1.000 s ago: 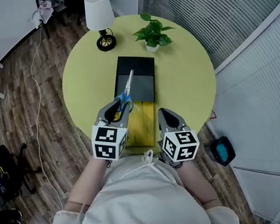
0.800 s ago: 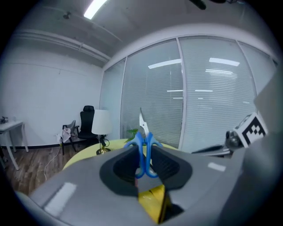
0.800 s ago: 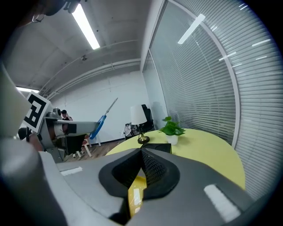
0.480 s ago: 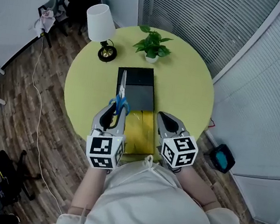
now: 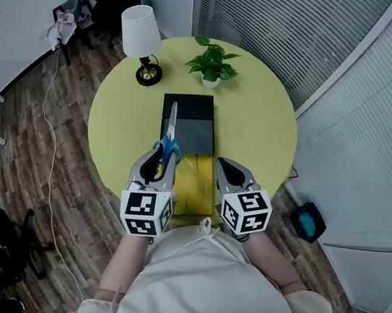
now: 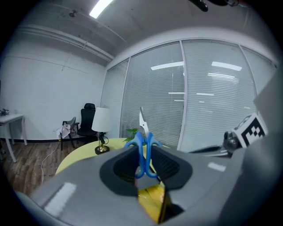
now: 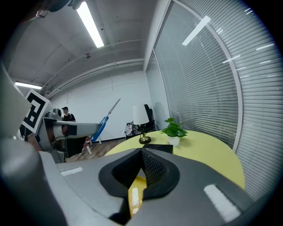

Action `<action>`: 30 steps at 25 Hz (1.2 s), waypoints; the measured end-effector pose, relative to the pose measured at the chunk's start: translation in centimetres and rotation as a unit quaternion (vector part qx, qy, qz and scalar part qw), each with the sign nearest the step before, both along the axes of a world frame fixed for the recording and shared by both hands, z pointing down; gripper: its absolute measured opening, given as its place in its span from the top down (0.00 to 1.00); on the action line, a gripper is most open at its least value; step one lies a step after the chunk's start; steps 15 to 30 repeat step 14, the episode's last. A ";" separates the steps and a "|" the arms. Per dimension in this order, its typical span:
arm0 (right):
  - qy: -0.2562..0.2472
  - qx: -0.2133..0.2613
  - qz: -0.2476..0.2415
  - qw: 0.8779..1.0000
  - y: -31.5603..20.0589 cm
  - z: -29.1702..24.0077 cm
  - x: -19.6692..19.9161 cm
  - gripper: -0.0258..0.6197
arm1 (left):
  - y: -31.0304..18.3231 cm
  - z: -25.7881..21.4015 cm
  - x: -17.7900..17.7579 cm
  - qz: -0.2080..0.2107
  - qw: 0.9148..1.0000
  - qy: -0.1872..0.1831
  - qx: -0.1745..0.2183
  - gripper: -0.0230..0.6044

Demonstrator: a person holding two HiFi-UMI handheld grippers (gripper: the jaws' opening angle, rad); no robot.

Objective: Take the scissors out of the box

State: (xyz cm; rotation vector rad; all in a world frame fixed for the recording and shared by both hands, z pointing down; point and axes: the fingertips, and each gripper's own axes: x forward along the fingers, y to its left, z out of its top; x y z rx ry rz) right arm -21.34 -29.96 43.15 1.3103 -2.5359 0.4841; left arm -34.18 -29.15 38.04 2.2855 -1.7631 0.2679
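Blue-handled scissors (image 5: 169, 141) hang above the near part of the black box (image 5: 194, 126), blades pointing away from me. My left gripper (image 5: 161, 157) is shut on the scissors' handles (image 6: 142, 149), and the blade tip rises above the jaws. A yellow box part (image 5: 196, 183) lies against the black box's near end, under both grippers. My right gripper (image 5: 219, 163) hovers over the yellow part, to the right of the scissors; its pads meet with nothing between them. In the right gripper view the right gripper (image 7: 141, 154) has the scissors (image 7: 105, 119) off to its left.
The round yellow-green table (image 5: 259, 125) carries a white lamp (image 5: 141, 37) at the far left and a potted plant (image 5: 211, 62) at the far middle. Chairs stand on the wooden floor at left, a blue-black device (image 5: 308, 221) at right. A person (image 7: 66, 114) stands far off.
Both grippers have risen a little. The scissors came up with the left gripper, and their blades swung from slightly right to slightly left.
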 end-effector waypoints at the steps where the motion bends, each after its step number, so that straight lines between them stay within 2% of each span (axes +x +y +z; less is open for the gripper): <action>1: 0.000 0.001 0.000 1.000 0.1 -0.1 -0.1 0.96 | 0.1 0.0 0.0 0.001 1.000 0.001 0.000 0.81; 14: -0.003 -0.003 0.009 1.000 0.9 0.4 -0.3 0.96 | 1.0 0.6 0.7 0.019 1.000 0.002 -0.008 0.81; 30: -0.003 -0.003 0.009 1.000 0.9 0.4 -0.3 0.96 | 1.0 0.6 0.7 0.019 1.000 0.002 -0.008 0.81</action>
